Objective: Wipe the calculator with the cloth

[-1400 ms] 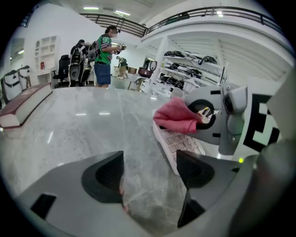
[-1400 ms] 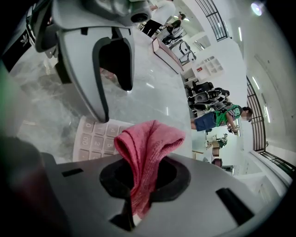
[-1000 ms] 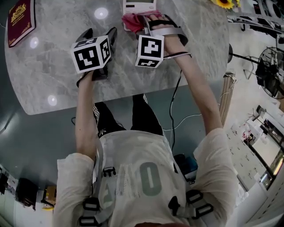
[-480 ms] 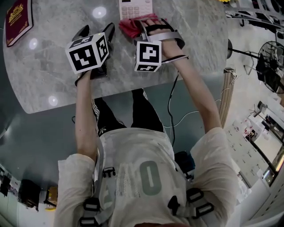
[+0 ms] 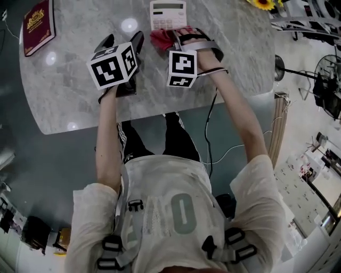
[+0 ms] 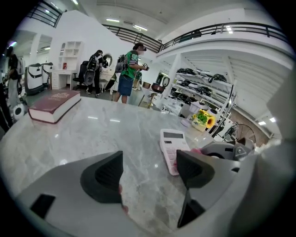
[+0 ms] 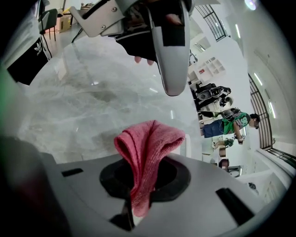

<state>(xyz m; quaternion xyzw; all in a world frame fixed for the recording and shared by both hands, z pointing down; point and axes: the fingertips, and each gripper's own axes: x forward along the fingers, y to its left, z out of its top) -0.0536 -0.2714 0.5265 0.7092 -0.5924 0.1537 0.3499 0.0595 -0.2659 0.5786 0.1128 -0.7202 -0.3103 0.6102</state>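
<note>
A white calculator (image 5: 168, 14) lies flat at the far edge of the grey marble table (image 5: 69, 80). Just in front of it is a red cloth (image 5: 161, 37), pinched in my right gripper (image 5: 171, 38), which is shut on it. The right gripper view has the cloth (image 7: 147, 152) bunched upward out of the shut jaws. To the left of the cloth my left gripper (image 5: 122, 40) rests low over the table, open and empty. From the left gripper view, the calculator (image 6: 171, 148) lies ahead and to the right of the open left gripper (image 6: 150, 171).
A dark red book (image 5: 38, 19) lies at the table's far left corner, also visible as the book (image 6: 54, 104) in the left gripper view. A small sunflower pot (image 6: 203, 119) stands beyond the calculator. People stand far behind the table. A cable hangs below the near table edge.
The head camera has shifted, so the whole calculator and more of the book now show. Both grippers keep about the same places, the cloth still at the calculator's near edge.
</note>
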